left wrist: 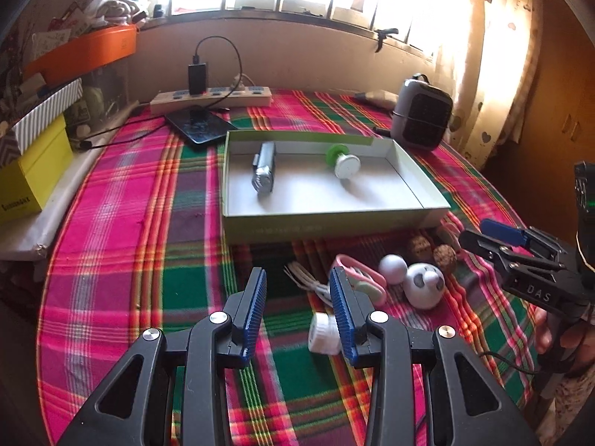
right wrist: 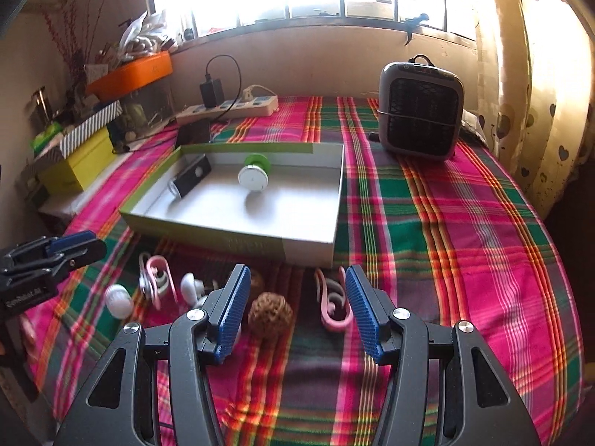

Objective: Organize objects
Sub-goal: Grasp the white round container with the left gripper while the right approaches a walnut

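Observation:
A shallow green-and-white box [left wrist: 334, 219] [right wrist: 230, 234] lies on the plaid cloth. It holds a silver oblong item [left wrist: 264, 171] [right wrist: 189, 180] and a green-and-white spool [left wrist: 342, 161] [right wrist: 253, 174]. In front of the box lie a pink clip [left wrist: 362, 282], white balls [left wrist: 392, 267], a panda-faced ball [left wrist: 424, 284] and walnuts [left wrist: 442, 256]. My left gripper [left wrist: 297, 278] [right wrist: 74, 247] hovers open. Below it, close to its right finger, a white ribbed cap [left wrist: 323, 338] [right wrist: 118, 301] rests on the cloth. My right gripper [right wrist: 295, 278] [left wrist: 479, 236] is open above a walnut [right wrist: 269, 316], with a second pink clip [right wrist: 334, 304] beside it.
A grey heater [left wrist: 422, 111] [right wrist: 420, 111] stands at the back right. At the back lie a power strip [left wrist: 212, 98] with a charger and a phone [left wrist: 200, 128]. Stacked boxes, one yellow [left wrist: 33, 171], and an orange tray [left wrist: 85, 50] crowd the left edge.

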The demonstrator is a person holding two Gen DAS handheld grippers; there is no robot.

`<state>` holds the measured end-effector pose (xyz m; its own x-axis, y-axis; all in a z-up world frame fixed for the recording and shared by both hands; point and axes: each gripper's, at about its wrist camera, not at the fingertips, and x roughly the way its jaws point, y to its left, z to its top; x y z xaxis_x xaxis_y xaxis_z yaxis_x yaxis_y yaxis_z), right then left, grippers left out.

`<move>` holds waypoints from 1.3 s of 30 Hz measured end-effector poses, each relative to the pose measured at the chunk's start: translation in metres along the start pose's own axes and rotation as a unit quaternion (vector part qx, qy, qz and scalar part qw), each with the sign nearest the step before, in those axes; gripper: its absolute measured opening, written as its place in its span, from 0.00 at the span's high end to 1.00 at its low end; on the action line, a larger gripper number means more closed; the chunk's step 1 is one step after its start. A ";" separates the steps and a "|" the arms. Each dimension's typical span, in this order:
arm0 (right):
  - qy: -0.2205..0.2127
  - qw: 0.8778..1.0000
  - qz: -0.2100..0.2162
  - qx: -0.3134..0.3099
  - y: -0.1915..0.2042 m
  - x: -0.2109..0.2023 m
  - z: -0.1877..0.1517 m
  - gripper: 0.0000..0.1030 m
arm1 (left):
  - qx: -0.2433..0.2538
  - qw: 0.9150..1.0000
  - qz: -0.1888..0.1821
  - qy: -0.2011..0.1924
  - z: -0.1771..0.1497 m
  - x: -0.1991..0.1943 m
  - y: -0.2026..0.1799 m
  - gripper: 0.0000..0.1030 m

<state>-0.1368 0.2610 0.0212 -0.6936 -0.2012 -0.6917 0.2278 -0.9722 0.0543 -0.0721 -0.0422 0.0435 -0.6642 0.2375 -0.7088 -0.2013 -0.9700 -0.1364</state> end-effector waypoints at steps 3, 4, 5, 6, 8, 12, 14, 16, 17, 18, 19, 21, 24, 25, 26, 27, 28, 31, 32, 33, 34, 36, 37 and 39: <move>-0.008 1.000 -0.006 0.000 0.001 -0.004 -0.006 0.47 | 0.013 1.000 -0.002 -0.001 -0.008 -0.001 -0.007 0.67; -0.008 1.000 -0.004 0.000 0.001 -0.004 -0.007 0.47 | 0.012 1.000 -0.006 -0.001 -0.010 -0.002 -0.006 0.67; -0.007 1.000 -0.004 -0.002 0.002 -0.003 -0.008 0.47 | 0.010 1.000 -0.008 -0.001 -0.011 -0.002 -0.006 0.67; -0.003 1.000 -0.006 -0.004 0.003 -0.002 -0.009 0.47 | 0.012 1.000 -0.005 0.000 -0.013 -0.002 -0.006 0.67; 0.004 1.000 -0.010 -0.008 0.004 0.001 -0.012 0.47 | 0.014 1.000 -0.002 0.001 -0.015 -0.002 -0.006 0.67; 0.013 1.000 -0.003 -0.004 0.006 0.007 -0.016 0.47 | 0.014 1.000 -0.005 0.007 -0.018 0.001 -0.008 0.67; 0.017 1.000 0.001 -0.002 0.007 0.009 -0.017 0.51 | 0.014 1.000 -0.005 0.012 -0.021 0.004 -0.009 0.67; 0.022 1.000 0.002 -0.004 0.009 0.013 -0.017 0.53 | 0.016 1.000 -0.008 0.016 -0.023 0.006 -0.010 0.67; 0.021 1.000 0.001 -0.006 0.009 0.013 -0.018 0.53 | 0.016 1.000 -0.007 0.019 -0.024 0.007 -0.010 0.67; 0.020 1.000 0.001 -0.008 0.010 0.013 -0.018 0.54 | 0.015 1.000 -0.008 0.021 -0.025 0.009 -0.010 0.67; 0.020 1.000 0.002 -0.007 0.010 0.013 -0.018 0.54 | 0.014 1.000 -0.008 0.023 -0.026 0.010 -0.010 0.67; 0.020 1.000 0.004 -0.008 0.010 0.013 -0.018 0.55 | 0.010 1.000 -0.009 0.025 -0.027 0.012 -0.010 0.67; 0.022 1.000 0.007 -0.009 0.011 0.015 -0.019 0.57 | 0.010 1.000 -0.009 0.027 -0.028 0.012 -0.010 0.67; 0.023 1.000 0.008 -0.010 0.012 0.015 -0.019 0.57 | 0.010 0.999 -0.009 0.028 -0.029 0.013 -0.009 0.67; 0.023 1.000 0.011 -0.011 0.013 0.015 -0.019 0.58 | 0.010 0.999 -0.008 0.031 -0.029 0.014 -0.009 0.67; 0.022 1.000 0.012 -0.011 0.013 0.015 -0.019 0.58 | 0.009 0.999 -0.008 0.033 -0.030 0.015 -0.009 0.67; 0.021 1.000 0.014 -0.013 0.013 0.015 -0.019 0.59 | 0.010 0.999 -0.008 0.035 -0.030 0.016 -0.009 0.67; 0.029 0.999 0.014 -0.016 0.014 0.019 -0.018 0.59 | 0.010 0.999 -0.009 0.038 -0.031 0.018 -0.010 0.67; 0.033 0.999 0.017 -0.013 0.013 0.020 -0.018 0.59 | 0.010 0.999 -0.009 0.038 -0.030 0.019 -0.009 0.67; 0.035 0.999 0.020 -0.009 0.013 0.021 -0.018 0.59 | 0.010 0.999 -0.008 0.038 -0.030 0.019 -0.009 0.67; 0.038 0.999 0.021 -0.005 0.011 0.022 -0.018 0.59 | 0.010 0.999 -0.008 0.038 -0.030 0.019 -0.009 0.67; 0.041 0.999 0.022 0.003 0.009 0.024 -0.018 0.59 | 0.008 0.999 -0.006 0.040 -0.030 0.022 -0.009 0.67; 0.045 0.999 0.025 0.009 0.007 0.025 -0.018 0.59 | 0.008 0.999 -0.006 0.039 -0.030 0.022 -0.009 0.67; 0.050 0.998 0.030 0.017 0.006 0.028 -0.017 0.59 | 0.006 0.999 -0.005 0.038 -0.030 0.023 -0.009 0.67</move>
<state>-0.1430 0.2521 -0.0102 -0.6070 -0.2472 -0.7553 0.2416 -0.9628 0.1210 -0.0640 -0.0298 0.0079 -0.6060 0.2423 -0.7577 -0.2174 -0.9667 -0.1352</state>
